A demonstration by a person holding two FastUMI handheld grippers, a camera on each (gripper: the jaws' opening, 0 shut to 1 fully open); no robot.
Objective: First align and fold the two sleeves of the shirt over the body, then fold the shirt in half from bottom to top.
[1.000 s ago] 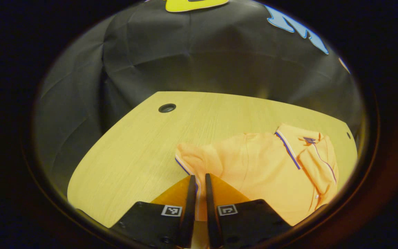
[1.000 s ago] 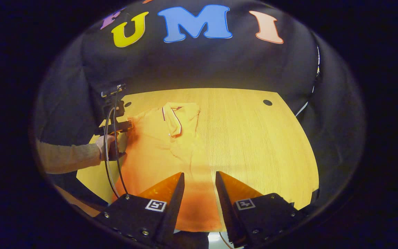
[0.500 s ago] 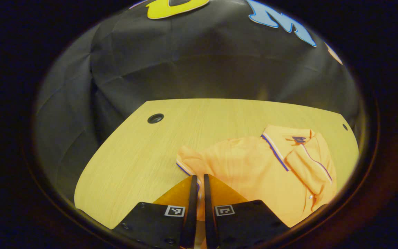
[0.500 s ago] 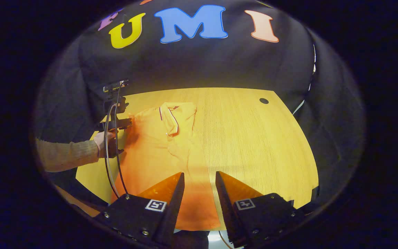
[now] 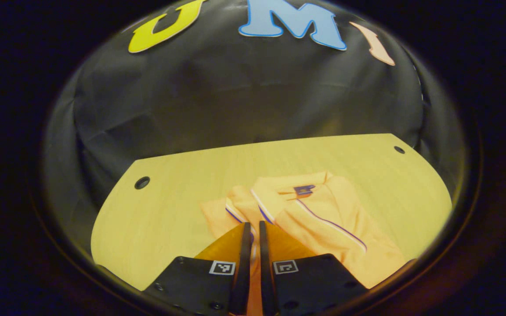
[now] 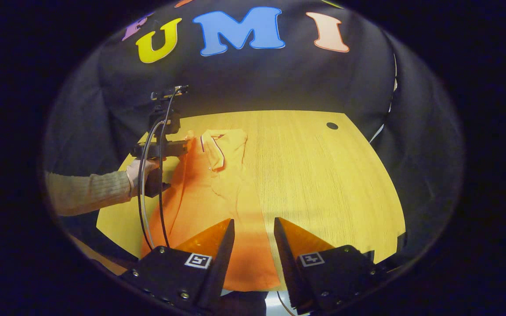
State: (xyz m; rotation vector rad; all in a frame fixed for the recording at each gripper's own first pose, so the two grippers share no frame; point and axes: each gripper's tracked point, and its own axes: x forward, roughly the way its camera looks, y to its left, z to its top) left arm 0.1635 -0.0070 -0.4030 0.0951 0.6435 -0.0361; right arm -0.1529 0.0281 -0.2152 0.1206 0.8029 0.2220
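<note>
Orange shirt (image 5: 323, 219): 1 sleeve (image 5: 240, 210) pinched in the closed left gripper (image 5: 251, 228), mid-fold; right gripper (image 6: 253, 226) open above the hem; bottom-to-top fold remains.

Wood table (image 6: 323, 184) w/ round holes (image 5: 142, 182), black cloth wall (image 5: 235, 96) behind.

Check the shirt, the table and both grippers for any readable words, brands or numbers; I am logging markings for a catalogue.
Shirt: a small dark patch at the collar, too small and blurred to read.
Left gripper: square black-and-white markers, patterns only, no words.
Right gripper: the same kind of markers, no words.
Table: no text visible on it.
</note>
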